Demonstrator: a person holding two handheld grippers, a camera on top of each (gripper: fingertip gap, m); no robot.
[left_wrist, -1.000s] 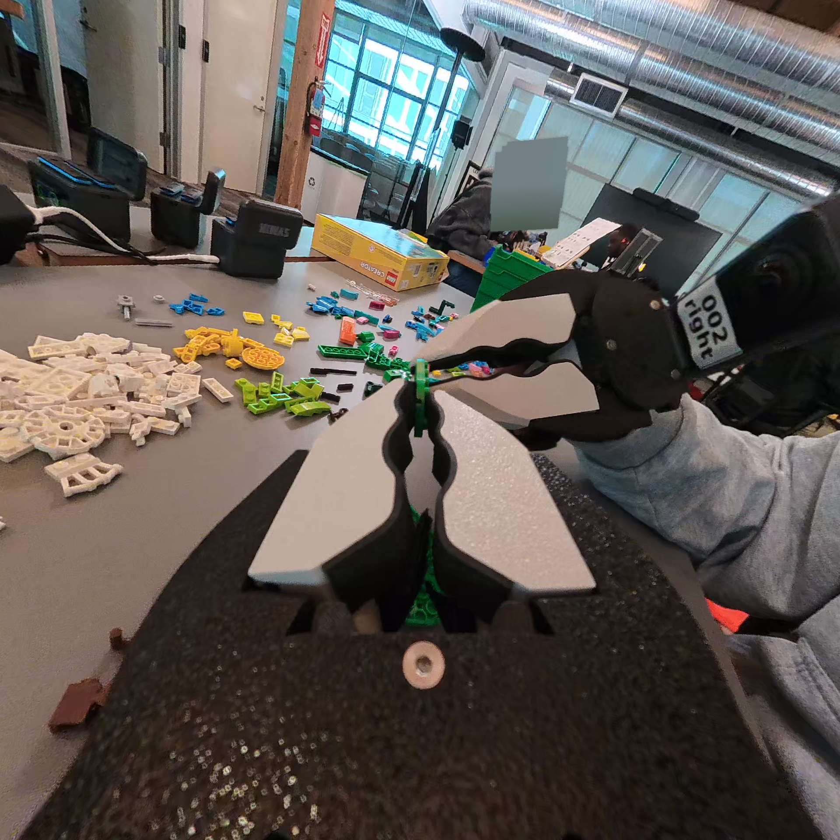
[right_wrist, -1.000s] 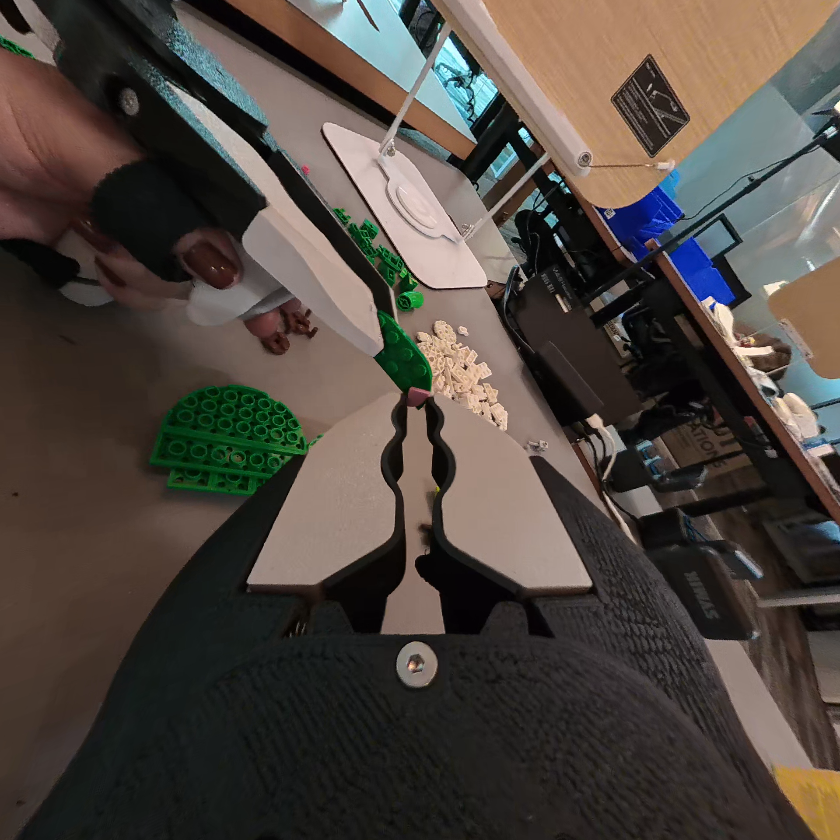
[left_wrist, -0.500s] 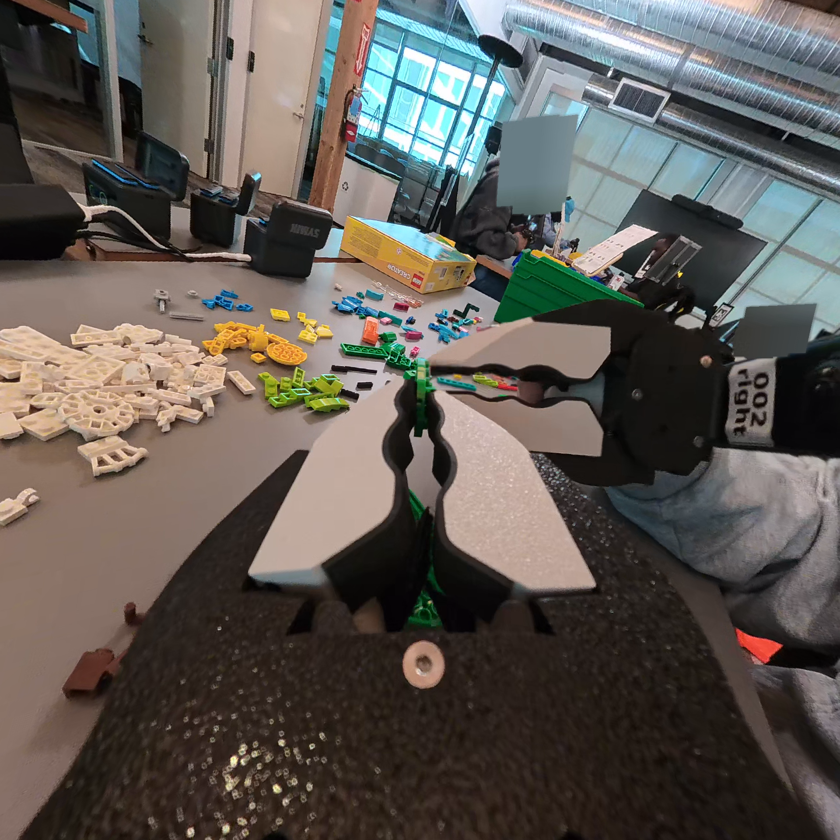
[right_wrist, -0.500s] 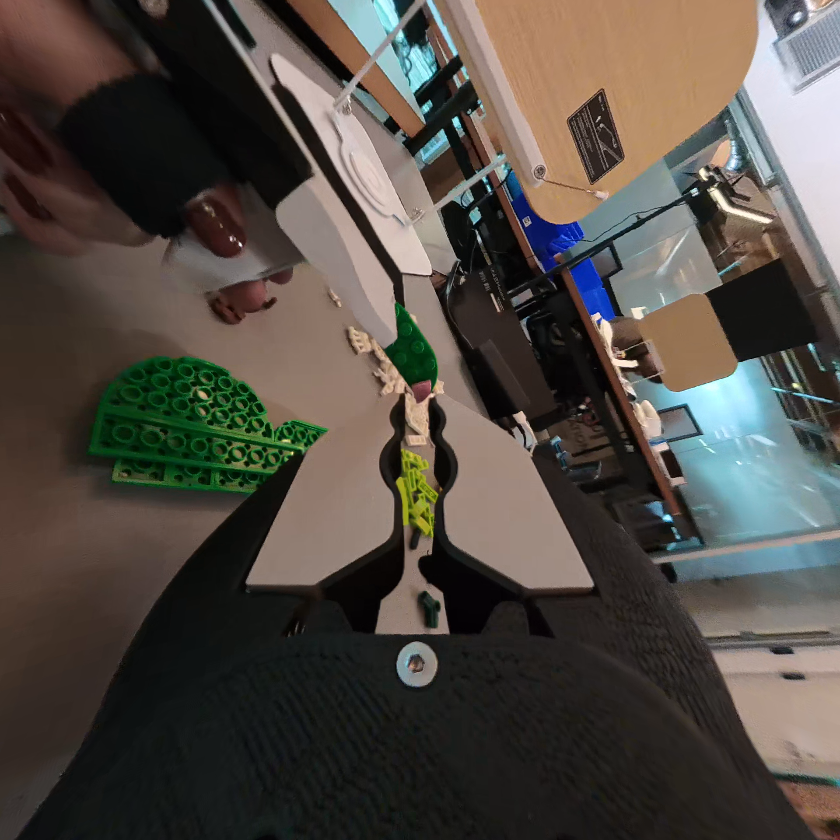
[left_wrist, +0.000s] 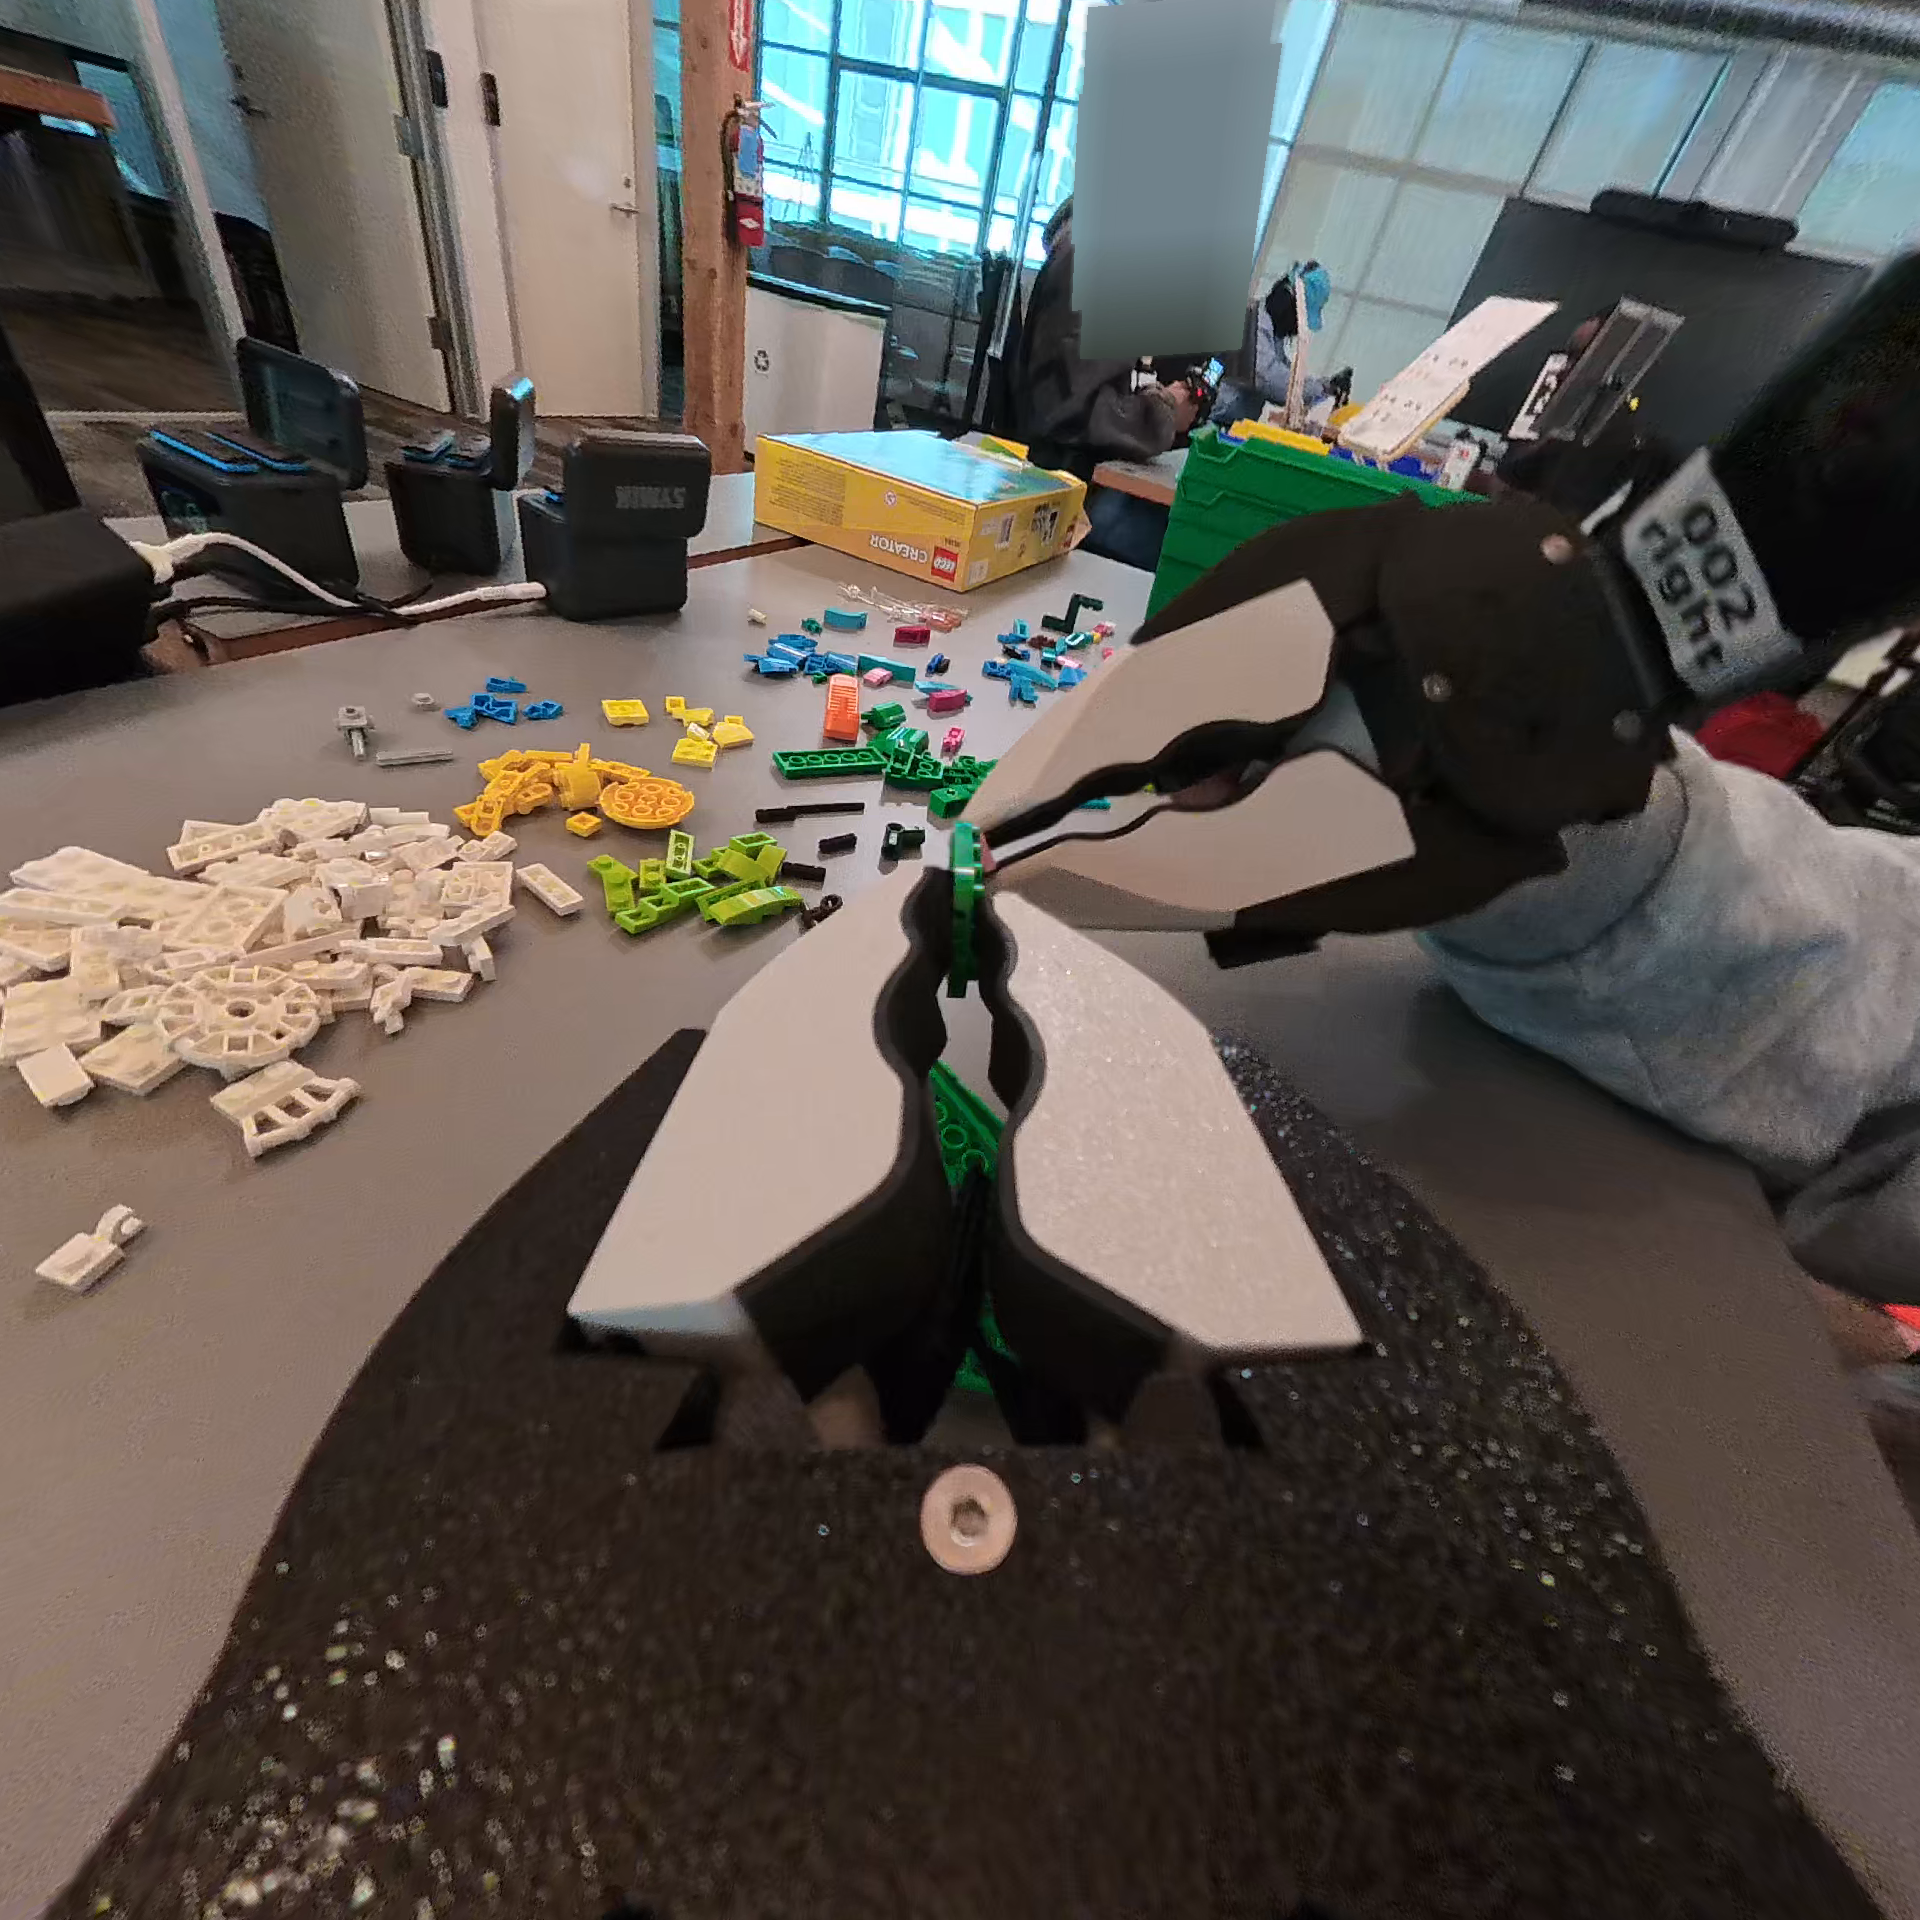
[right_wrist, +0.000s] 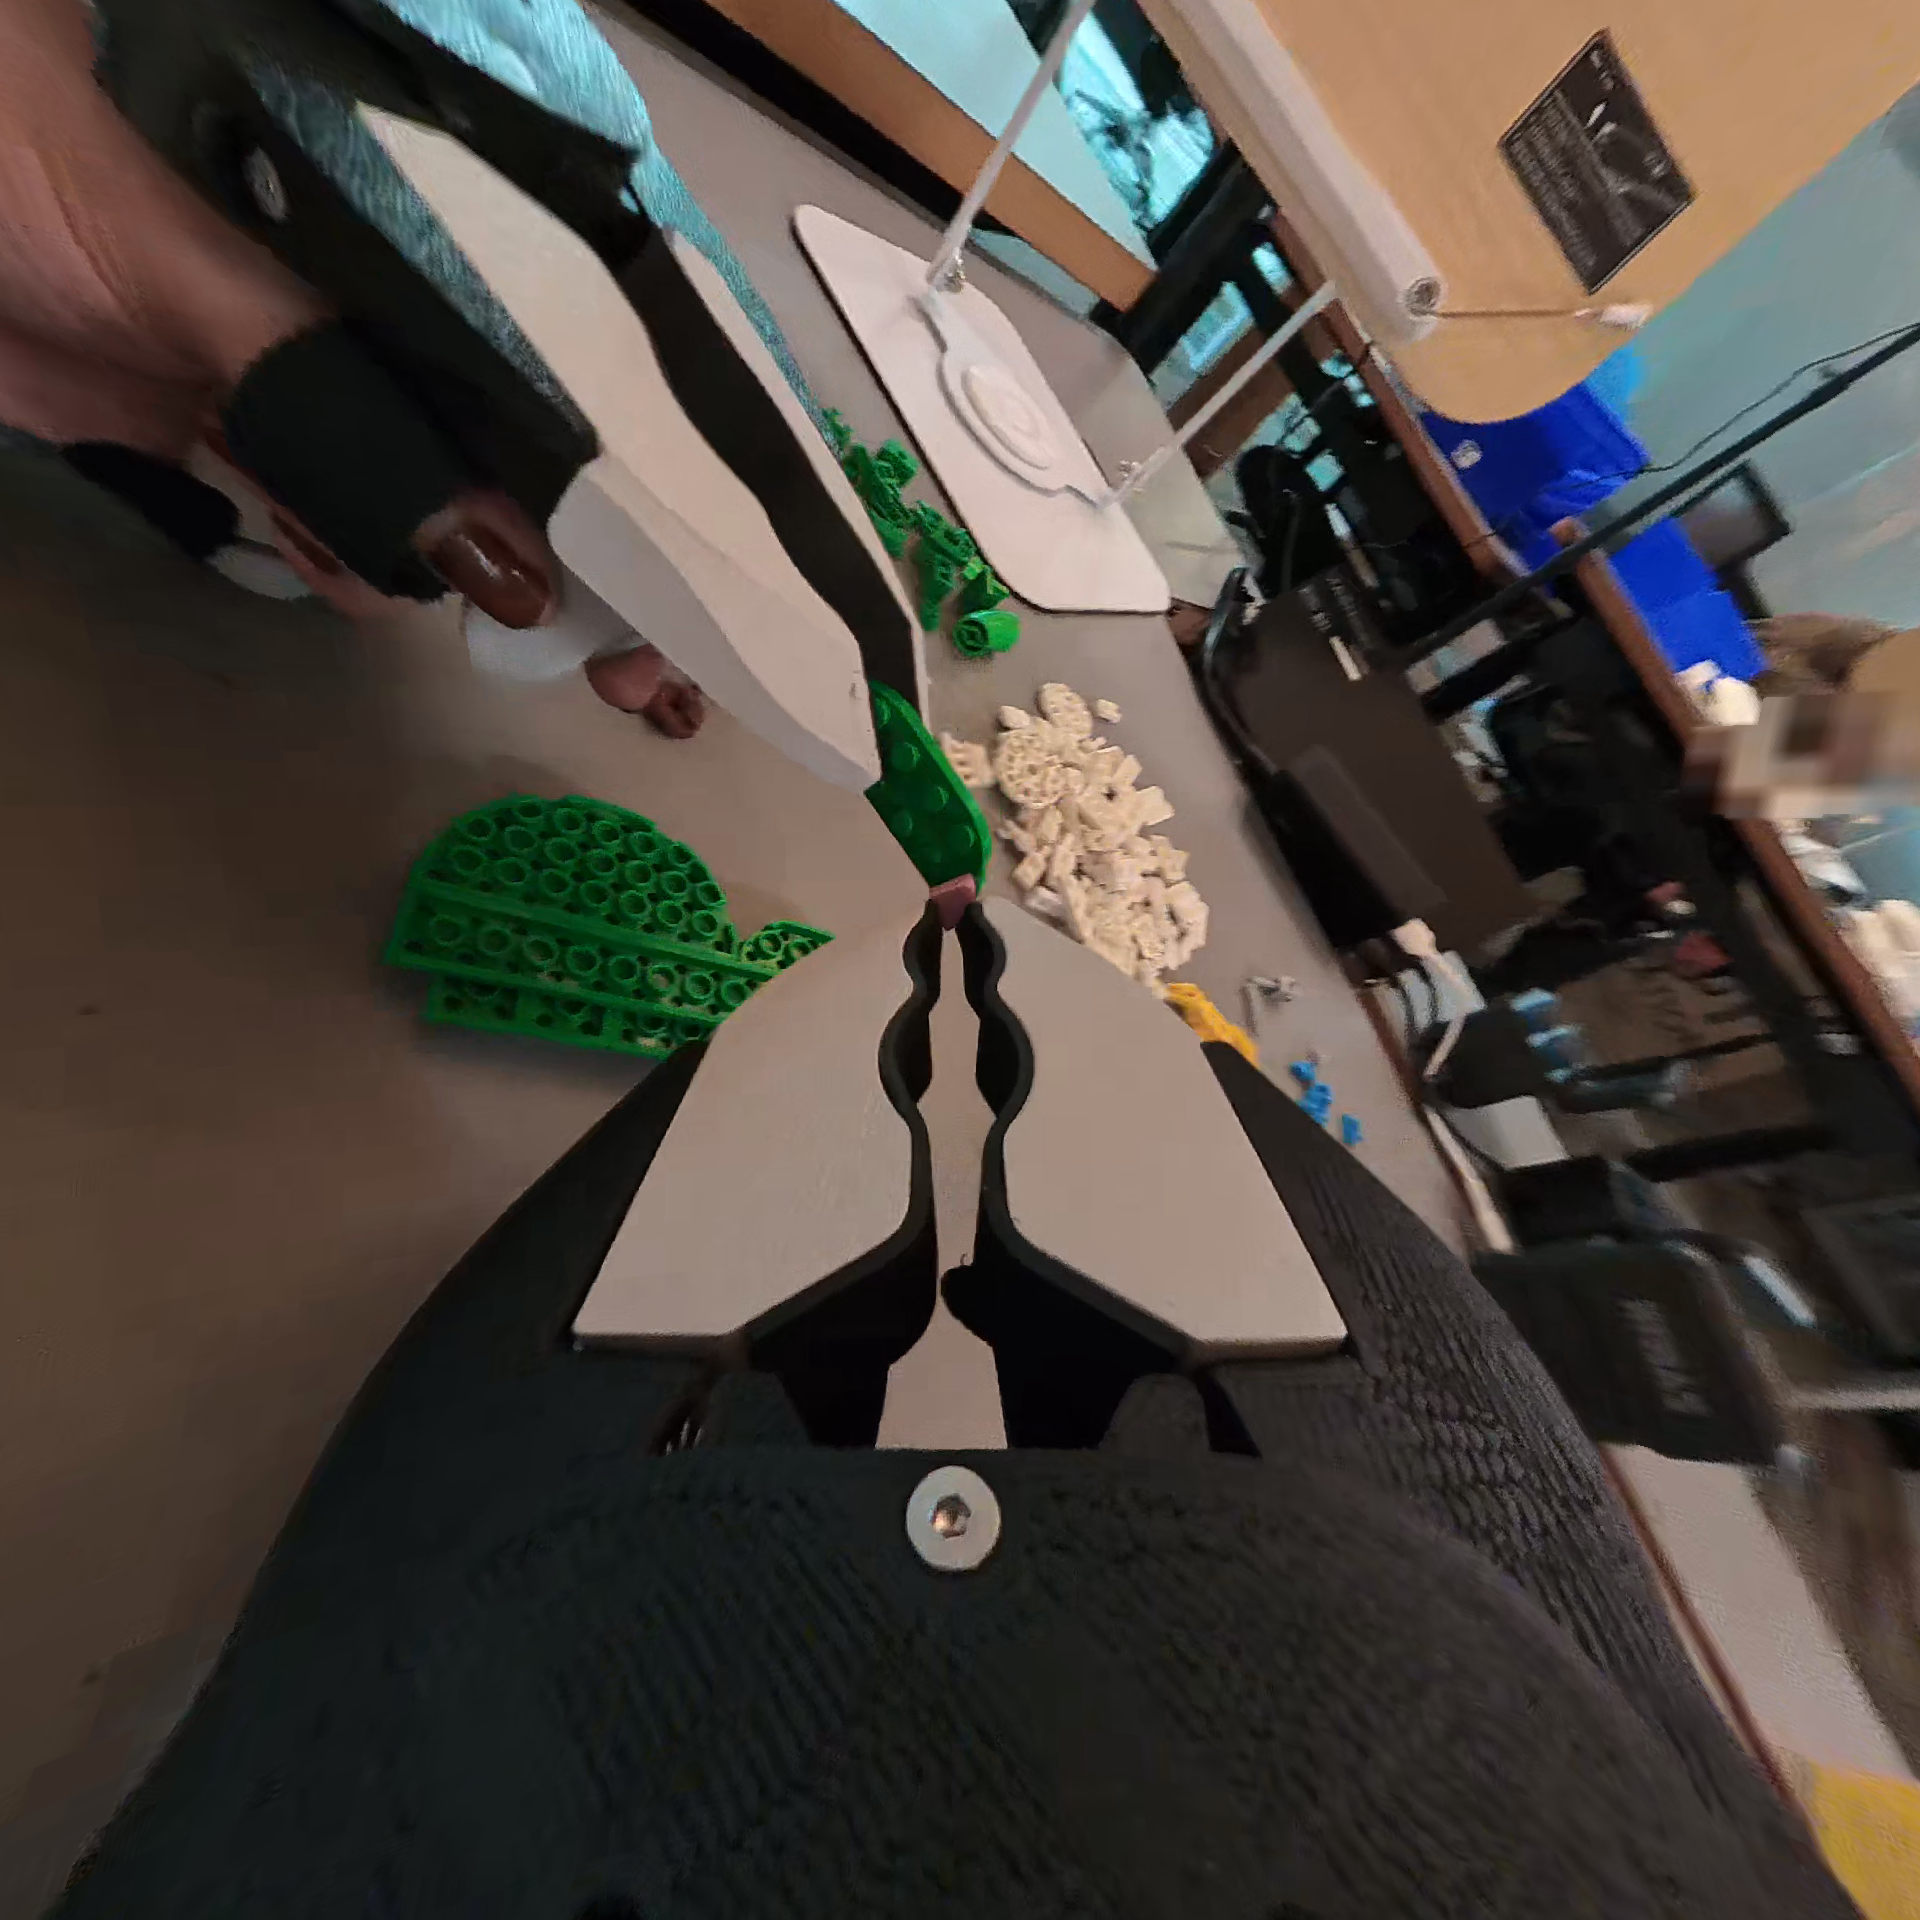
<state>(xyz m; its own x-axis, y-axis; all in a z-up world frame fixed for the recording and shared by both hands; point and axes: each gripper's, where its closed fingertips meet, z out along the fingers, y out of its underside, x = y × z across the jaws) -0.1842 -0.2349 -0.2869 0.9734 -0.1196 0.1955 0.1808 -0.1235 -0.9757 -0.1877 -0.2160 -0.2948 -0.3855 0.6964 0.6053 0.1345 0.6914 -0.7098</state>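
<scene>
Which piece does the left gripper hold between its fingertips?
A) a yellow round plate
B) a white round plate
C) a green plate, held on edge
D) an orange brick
C: the left gripper is shut on a green plate standing on edge between its pads.

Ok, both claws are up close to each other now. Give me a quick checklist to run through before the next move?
1. Left claw clamped on the green plate: ok, plate stands on edge between the pads.
2. Right claw holding the small pink piece: ok, pinched at the tips.
3. Pink piece meets the green plate: ok, it sits at the plate's edge; whether it is seated, cannot tell.
4. Claws clear of each other: ok, tips close, not colliding.
5. Table under the claws: ok, the white pile and the flat green plates lie off to the side.
</scene>
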